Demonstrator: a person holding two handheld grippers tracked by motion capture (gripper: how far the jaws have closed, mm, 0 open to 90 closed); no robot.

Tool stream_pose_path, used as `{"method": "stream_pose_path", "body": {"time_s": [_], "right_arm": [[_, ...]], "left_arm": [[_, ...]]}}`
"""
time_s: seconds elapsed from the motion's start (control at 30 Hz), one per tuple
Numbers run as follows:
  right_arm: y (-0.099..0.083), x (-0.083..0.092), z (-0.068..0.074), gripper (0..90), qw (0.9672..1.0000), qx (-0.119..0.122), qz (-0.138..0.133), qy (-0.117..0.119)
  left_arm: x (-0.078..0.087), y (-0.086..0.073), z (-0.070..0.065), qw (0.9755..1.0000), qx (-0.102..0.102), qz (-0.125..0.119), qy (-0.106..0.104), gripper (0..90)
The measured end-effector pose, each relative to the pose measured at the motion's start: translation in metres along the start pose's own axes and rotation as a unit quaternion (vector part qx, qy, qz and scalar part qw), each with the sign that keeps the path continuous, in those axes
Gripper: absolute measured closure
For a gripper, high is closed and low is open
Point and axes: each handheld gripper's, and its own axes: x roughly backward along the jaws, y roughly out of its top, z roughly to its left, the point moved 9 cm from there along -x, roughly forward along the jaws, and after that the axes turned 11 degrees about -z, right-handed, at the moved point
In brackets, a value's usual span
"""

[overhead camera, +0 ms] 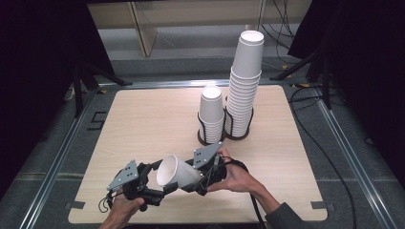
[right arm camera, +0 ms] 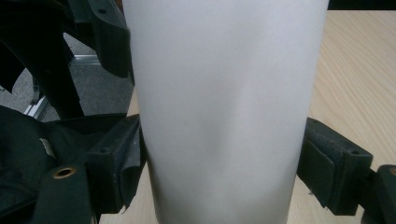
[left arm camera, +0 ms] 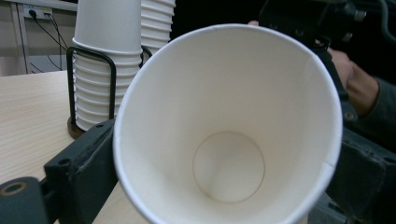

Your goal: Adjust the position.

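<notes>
Pinching white paper cup (overhead camera: 176, 172) sideways just above the near edge of the pale wood surface (overhead camera: 153, 119), pressing right gripper (overhead camera: 195, 183) fingers shut low on its wall by the stiffer base (light, thin, easily crushed, so gently), holding left gripper (overhead camera: 160, 187) fingers spread loosely beside the rim, facing racked cup stacks (overhead camera: 243, 86) and dark curtains.

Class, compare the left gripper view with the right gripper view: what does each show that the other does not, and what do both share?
Left gripper view alone: the inside and round bottom of the paper cup, plus the stacks of cups in their black wire holder on the table.
Right gripper view alone: the cup's plain outer wall, with a grey floor strip past the table edge.
Both: the same white cup between black jaws, and the light wooden table.
</notes>
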Motion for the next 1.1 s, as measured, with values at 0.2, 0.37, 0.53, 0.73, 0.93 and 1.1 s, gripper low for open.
{"method": "stream_pose_path", "body": {"time_s": [0.2,0.37,0.53,0.73,0.93,1.1], "right_arm": [[0.0,-0.005,0.0,22.2,1.0,-0.001,-0.007,-0.003],[0.0,-0.007,0.001,22.1,0.9999,-0.013,-0.011,-0.002],[-0.002,-0.01,0.0,22.0,0.9997,-0.019,-0.016,0.0],[-0.006,-0.011,-0.001,20.8,0.9995,-0.029,-0.013,-0.003],[-0.011,-0.002,-0.012,16.7,0.9978,-0.055,-0.016,-0.032],[-0.021,0.017,-0.02,17.1,0.9956,-0.061,-0.001,-0.071]], "left_arm": [[0.0,0.002,0.001,0.9999,-0.009,-0.008,0.008,6.1],[-0.001,0.003,0.001,0.9997,-0.013,-0.014,0.013,6.8],[-0.001,0.002,0.002,0.9996,-0.02,-0.014,0.015,8.4],[-0.001,0.002,0.002,0.9994,-0.029,-0.007,0.02,12.4],[0.004,0.008,0.013,0.9979,-0.043,-0.009,0.048,13.0],[0.01,0.008,0.028,0.9941,-0.057,0.008,0.092,13.1]]}}
